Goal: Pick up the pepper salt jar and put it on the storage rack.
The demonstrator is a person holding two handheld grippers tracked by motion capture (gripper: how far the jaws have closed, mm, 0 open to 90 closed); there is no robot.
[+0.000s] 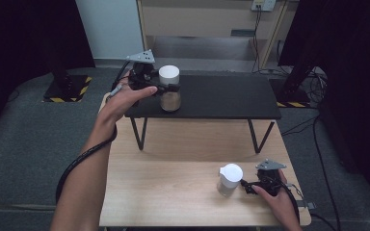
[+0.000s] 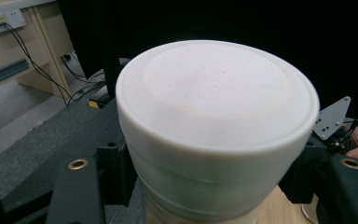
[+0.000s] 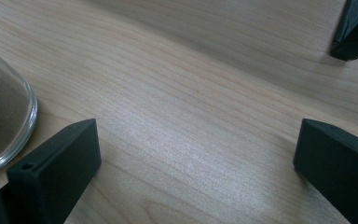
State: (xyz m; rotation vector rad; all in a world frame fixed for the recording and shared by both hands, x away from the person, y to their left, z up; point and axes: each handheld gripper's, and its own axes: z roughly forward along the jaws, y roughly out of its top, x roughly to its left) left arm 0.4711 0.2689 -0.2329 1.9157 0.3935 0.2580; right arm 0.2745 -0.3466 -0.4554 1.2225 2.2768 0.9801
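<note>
The left gripper [image 1: 169, 89] reaches over the left end of a low black shelf [image 1: 221, 96], a flat dark board on thin angled metal legs that stands at the far side of the wooden table [image 1: 173, 183]. Its black, blocky jaws are clamped on a jar [image 1: 169, 94]: a round glass body under a broad white lid [image 2: 219, 93]. In the left gripper view the lid is smooth and matte, a thick disc with a shallow circular recess in its top and a rounded edge, and the jaws press on the jar's sides just below it. The jar stands upright, its base at or just above the shelf's surface; which of the two I cannot tell.

A second jar [image 1: 230, 179] of the same shape, clear glass with a white cap, stands upright on the near right part of the table. The right gripper [image 1: 250, 185] lies just to its right, low over the pale, fine-grained wood. In the right gripper view its two square-edged black jaws stand wide apart with bare wood between them, gripping nothing; the curved, transparent foot of the second jar [image 3: 2, 126] sits beside the left jaw, outside the gap. A foot of the shelf [image 3: 354, 30] shows at the far right there.
</note>
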